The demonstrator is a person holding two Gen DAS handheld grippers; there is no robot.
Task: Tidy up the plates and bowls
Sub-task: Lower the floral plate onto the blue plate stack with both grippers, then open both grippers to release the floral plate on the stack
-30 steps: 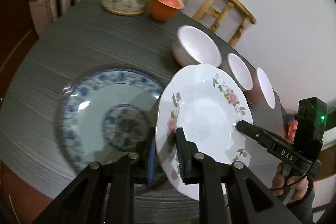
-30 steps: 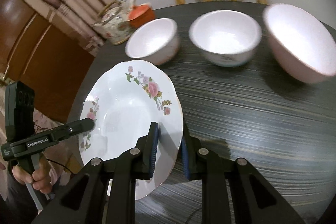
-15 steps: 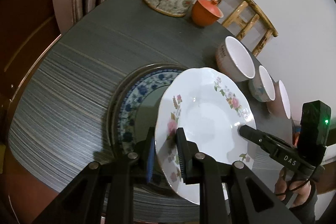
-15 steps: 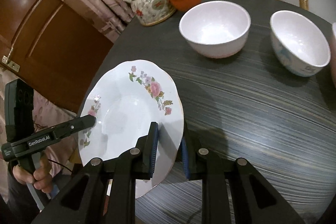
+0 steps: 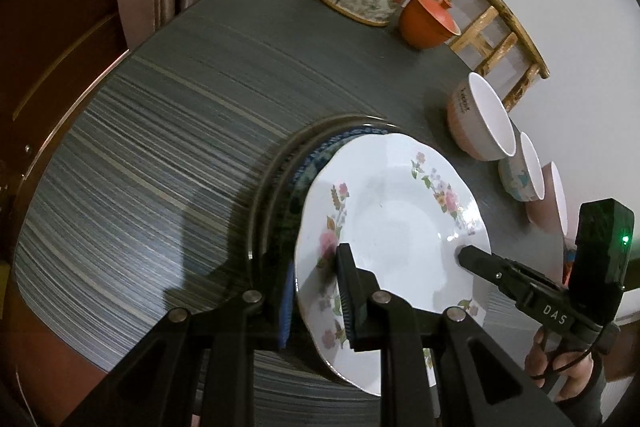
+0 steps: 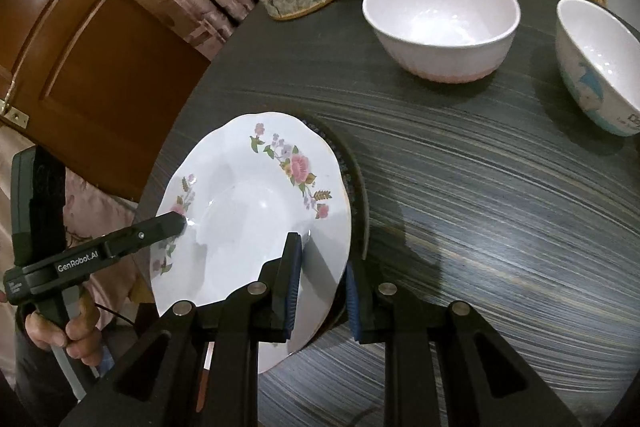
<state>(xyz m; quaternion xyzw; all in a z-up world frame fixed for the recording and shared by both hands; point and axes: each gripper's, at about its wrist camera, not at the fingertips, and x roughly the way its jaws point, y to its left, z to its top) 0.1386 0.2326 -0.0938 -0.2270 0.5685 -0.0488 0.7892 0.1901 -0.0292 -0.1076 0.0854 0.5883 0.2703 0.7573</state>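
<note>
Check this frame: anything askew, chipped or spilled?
No damage or spills. Only the floral plate is off level: both tongs, left and right, clamp its rim, holding it tilted over the blue-patterned plate. The bowls stand upright.

White letters "DAS" stand on the black finger arm of the right hand-held gripper [image 5: 464,254], seen from the left wrist. "GenRobot.AI" stands in white on the arm of the left hand-held gripper [image 6: 180,223], seen from the right wrist, with a smaller label nearer its handle too small to read. The nearest pink bowl [image 5: 480,123] carries small dark print below its rim, and the bowl with the blue figure [image 6: 596,67] has grey letters low on its side; neither can be made out.
</note>
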